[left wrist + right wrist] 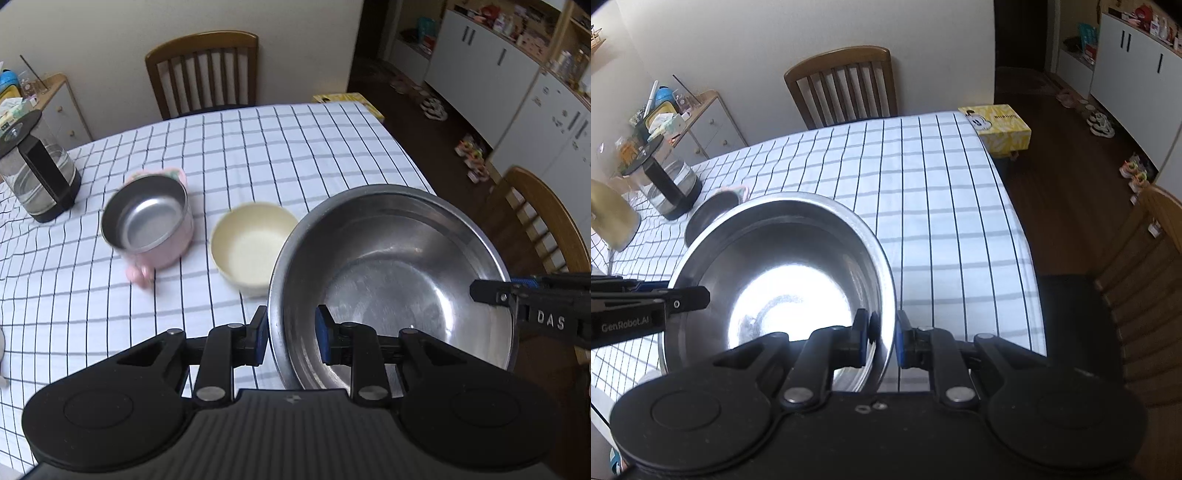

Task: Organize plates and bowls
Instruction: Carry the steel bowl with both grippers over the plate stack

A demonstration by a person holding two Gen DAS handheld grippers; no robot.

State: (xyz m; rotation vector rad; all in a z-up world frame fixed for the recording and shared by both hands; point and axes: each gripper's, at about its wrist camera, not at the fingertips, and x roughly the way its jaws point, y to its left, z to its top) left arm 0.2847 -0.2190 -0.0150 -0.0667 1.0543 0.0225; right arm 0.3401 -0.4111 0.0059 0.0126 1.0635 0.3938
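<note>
We grip big steel bowl (pixel 391 280) from both sides: left gripper (pixel 291 336) jaws pinched on near-left rim, one pad inside, one outside; right gripper (pixel 882 339) jaws clamped same way on opposite rim. Bowl looks lifted off checked tabletop (pixel 258 147), tilted. We keep both wrists level, squeeze even, move together so rim doesn't twist out. Ahead: cream bowl (pixel 251 247), then pink pot (pixel 151 221). Likely nesting spot; we steer clear of kettle (pixel 37 170) far left.

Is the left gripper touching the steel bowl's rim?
Cannot tell. In the left wrist view the left gripper straddles the steel bowl rim, but pad contact isn't plain.
</note>
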